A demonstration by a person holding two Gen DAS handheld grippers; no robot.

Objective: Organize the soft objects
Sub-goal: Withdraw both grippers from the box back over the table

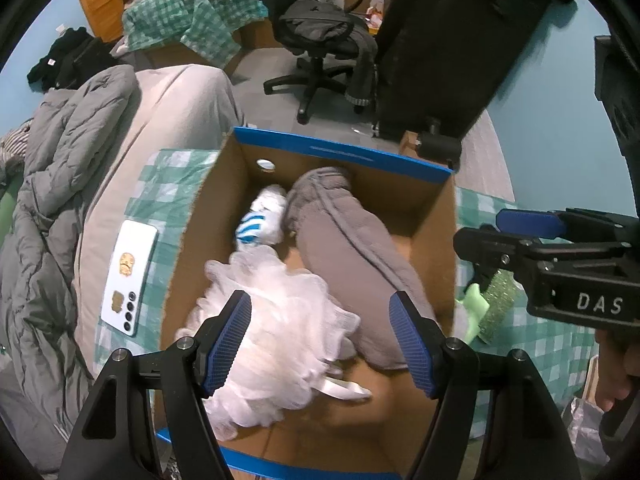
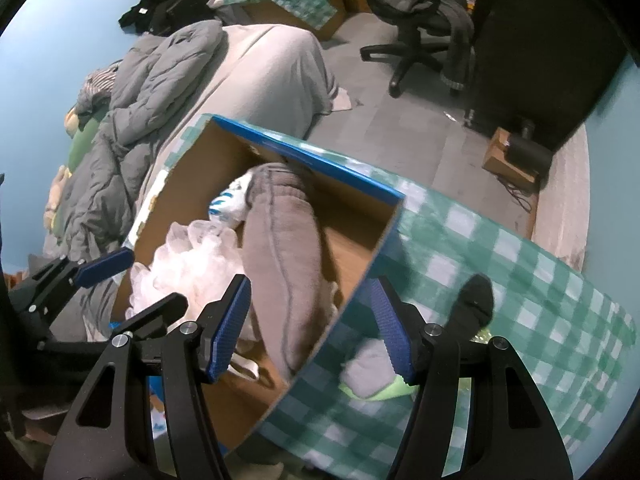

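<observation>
A cardboard box with blue rims (image 1: 434, 236) (image 2: 360, 240) stands on the checked cloth. In it lie a white mesh bath pouf (image 1: 280, 320) (image 2: 188, 256), a grey plush cushion (image 1: 344, 256) (image 2: 280, 248) and a white and blue soft item (image 1: 260, 220) (image 2: 228, 204). My left gripper (image 1: 322, 340) is open above the pouf and holds nothing. My right gripper (image 2: 312, 336) is open over the box's right wall. A grey and green sock (image 2: 370, 372) lies beside the box, under its right finger. A black sock (image 2: 476, 300) lies further right. A green glitter sponge (image 1: 496, 308) lies right of the box.
A white phone (image 1: 128, 276) lies on the cloth left of the box. A grey duvet (image 1: 56, 200) covers the bed at left. An office chair (image 1: 320, 40) and a black cabinet (image 1: 460, 40) stand on the floor beyond. A small wooden block (image 2: 508, 156) sits by the cabinet.
</observation>
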